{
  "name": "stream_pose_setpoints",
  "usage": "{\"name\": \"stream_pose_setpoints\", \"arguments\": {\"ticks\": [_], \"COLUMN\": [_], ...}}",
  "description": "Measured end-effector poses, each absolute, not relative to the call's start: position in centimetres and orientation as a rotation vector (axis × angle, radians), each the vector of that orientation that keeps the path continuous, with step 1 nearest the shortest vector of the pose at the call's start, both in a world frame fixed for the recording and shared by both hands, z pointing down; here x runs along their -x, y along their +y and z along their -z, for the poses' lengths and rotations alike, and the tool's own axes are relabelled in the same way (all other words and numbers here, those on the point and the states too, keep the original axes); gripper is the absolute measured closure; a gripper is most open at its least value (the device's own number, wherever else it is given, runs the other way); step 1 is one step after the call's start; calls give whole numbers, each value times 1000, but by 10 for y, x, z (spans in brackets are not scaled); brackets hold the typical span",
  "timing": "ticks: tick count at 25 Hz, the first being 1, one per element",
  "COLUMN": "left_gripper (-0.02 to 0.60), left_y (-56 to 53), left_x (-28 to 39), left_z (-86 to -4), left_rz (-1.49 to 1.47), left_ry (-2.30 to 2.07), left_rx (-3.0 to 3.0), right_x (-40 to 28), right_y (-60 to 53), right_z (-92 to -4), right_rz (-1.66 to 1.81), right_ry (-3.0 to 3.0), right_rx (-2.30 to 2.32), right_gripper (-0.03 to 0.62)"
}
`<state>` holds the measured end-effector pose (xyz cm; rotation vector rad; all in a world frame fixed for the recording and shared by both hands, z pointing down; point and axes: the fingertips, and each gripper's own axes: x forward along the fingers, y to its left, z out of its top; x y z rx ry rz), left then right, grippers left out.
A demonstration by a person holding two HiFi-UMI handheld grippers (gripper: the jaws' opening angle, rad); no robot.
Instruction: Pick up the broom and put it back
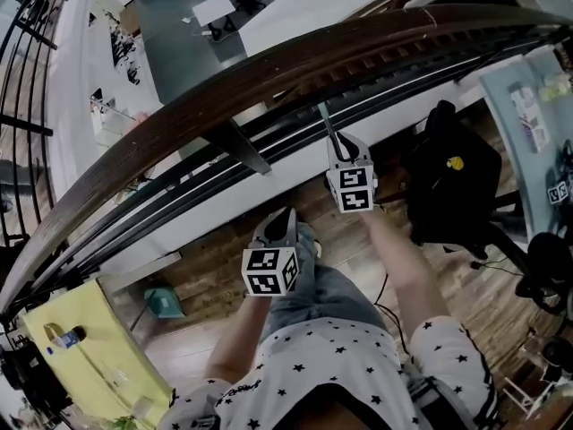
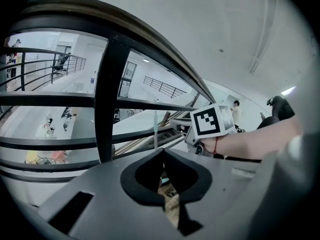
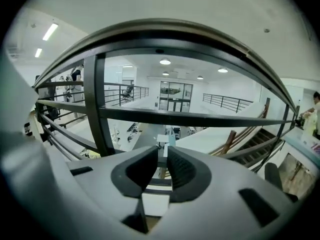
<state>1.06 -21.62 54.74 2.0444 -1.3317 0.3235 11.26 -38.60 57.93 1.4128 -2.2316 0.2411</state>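
Both tongs at the balcony railing [image 1: 269, 77], right tongs [image 3: 164, 153] on the broom handle [image 2: 155, 129].
The curved wooden rail with black bars under it spans the whole front, with an open hall below. Yellow worktop [image 1: 98, 348] sits low left, black office chair [image 1: 457, 182] on the right on the wood floor. Left tongs [image 2: 162, 156] are held nearer the body, tips pressed together, nothing between them. Right tongs are further forward, close to the bars, with only a narrow gap, pinching the broom handle. It's a thin pale stick, upright, its top end poking just above the tips, right in front of the railing bars. Broom head can't be made out in any view.
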Motion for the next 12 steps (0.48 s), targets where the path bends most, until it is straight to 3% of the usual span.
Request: {"name": "stream_pose_setpoints", "arguments": {"ticks": [3, 12], "left_gripper": [571, 571], "left_y": [-214, -197], "left_x": [-12, -24], "left_z": [-538, -517], "left_rz": [-321, -313], "left_ry": [-1337, -1326], "left_rx": [-2056, -2083], "right_x": [-113, -128], "right_y": [-364, -296], "right_z": [-560, -509], "right_rz": [-213, -294], "right_ry": [-2257, -2351], "right_rx": [-1412, -1476], "right_gripper": [576, 599]}}
